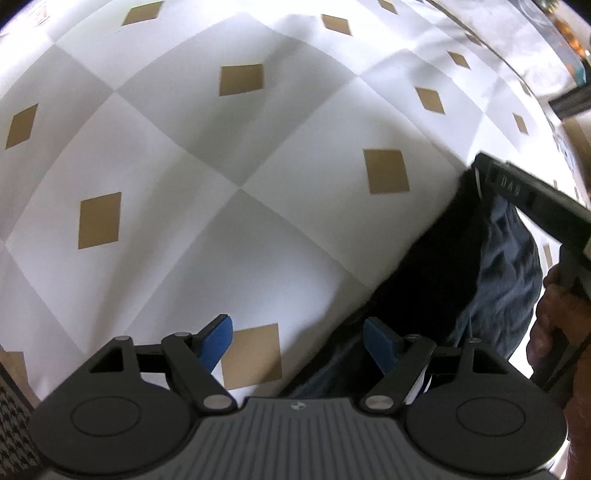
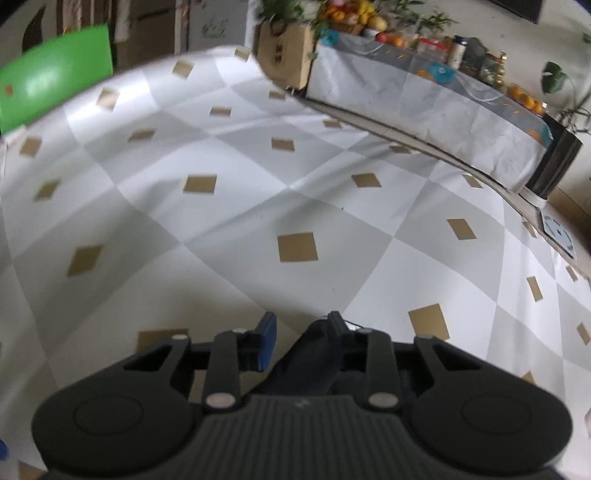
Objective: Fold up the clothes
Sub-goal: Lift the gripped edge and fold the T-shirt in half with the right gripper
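In the left wrist view, the left gripper (image 1: 297, 341) points steeply down at a tablecloth (image 1: 177, 155) checked in white and grey with tan diamonds. Its blue pads (image 1: 218, 341) stand wide apart and nothing sits between them; the right-hand pad lies just over the edge of a dark blue garment (image 1: 491, 273), but does not press on it. The garment hangs in folds at the right of this view, dark in shadow on one side and wrinkled blue on the other. Above it the black body of the right gripper (image 1: 532, 206) reaches in from the right edge, with a person's hand (image 1: 554, 317) wrapped round its handle.

In the right wrist view, that gripper's jaws are only partly apart, with a gap showing beside the left blue pad (image 2: 267, 341). A bunch of the dark garment lies against the right finger; whether the pads actually pinch it cannot be told. Beyond the fingers the checked cloth spreads away bare. Farther off stand a green chair back (image 2: 55, 74), a cardboard box (image 2: 284, 55) with plants, and a long side table (image 2: 424, 99) draped in pale cloth, crowded with fruit (image 2: 354, 14) and bottles.
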The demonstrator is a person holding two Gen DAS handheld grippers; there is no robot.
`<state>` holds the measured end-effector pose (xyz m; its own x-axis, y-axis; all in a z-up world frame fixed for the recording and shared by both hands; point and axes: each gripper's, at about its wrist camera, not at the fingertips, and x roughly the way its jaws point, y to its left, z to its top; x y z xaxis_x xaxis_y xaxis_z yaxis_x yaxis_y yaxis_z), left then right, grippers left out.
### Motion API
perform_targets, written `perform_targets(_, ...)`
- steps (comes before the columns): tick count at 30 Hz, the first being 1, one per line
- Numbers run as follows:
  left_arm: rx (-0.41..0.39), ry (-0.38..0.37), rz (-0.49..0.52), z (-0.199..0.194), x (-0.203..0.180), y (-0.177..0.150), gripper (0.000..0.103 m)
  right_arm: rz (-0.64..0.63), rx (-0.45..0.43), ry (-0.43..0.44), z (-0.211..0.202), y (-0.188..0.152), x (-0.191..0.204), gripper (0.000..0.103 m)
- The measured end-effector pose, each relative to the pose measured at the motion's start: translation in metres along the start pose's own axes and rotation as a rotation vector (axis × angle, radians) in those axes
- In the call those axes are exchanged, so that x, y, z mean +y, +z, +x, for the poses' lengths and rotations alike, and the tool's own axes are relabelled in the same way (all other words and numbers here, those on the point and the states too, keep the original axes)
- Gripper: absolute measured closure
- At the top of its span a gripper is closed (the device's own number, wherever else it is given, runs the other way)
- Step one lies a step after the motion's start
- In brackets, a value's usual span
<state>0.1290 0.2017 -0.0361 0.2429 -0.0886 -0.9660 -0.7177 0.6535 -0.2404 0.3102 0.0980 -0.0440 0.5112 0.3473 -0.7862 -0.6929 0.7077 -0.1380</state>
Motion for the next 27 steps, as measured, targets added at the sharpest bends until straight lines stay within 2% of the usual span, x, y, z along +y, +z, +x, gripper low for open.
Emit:
perform_targets(3, 0.005, -0.003, -0.005, 0.001, -0.001, 0.001, 0.025, -0.076, 0.041, -0.015, 0.011, 0.001, 0.004, 0.076)
perform_targets(6, 0.022, -0.01, 0.001, 0.004, -0.004, -0.001, 0.025, -0.142, 0.075, -0.032, 0.018, 0.0, 0.006, 0.081)
perform_targets(9, 0.031, -0.014, 0.008, 0.006, -0.007, -0.003, 0.025, -0.176, 0.102, -0.038, 0.023, -0.002, 0.007, 0.088)
perform_targets(12, 0.035, -0.014, 0.012, 0.007, -0.009, -0.004, 0.025, -0.158, 0.103, -0.045, 0.024, -0.004, 0.005, 0.092)
perform_targets(15, 0.042, -0.016, 0.005, 0.008, -0.008, -0.005, 0.025, -0.067, 0.065, -0.066, 0.019, -0.007, -0.004, 0.094)
perform_targets(19, 0.047, -0.018, 0.0, 0.008, -0.008, -0.005, 0.025, 0.166, -0.072, -0.106, 0.0, -0.015, -0.021, 0.095)
perform_targets(22, 0.031, -0.013, -0.001, 0.006, -0.008, -0.005, 0.025, 0.272, -0.156, -0.139, -0.006, -0.02, -0.028, 0.095)
perform_targets(24, 0.021, -0.009, -0.004, 0.004, -0.007, -0.005, 0.025, 0.325, -0.177, -0.146, -0.003, -0.02, -0.032, 0.095)
perform_targets(27, 0.02, -0.007, -0.011, 0.004, -0.005, -0.004, 0.025, 0.367, -0.166, -0.113, 0.01, -0.018, -0.034, 0.094)
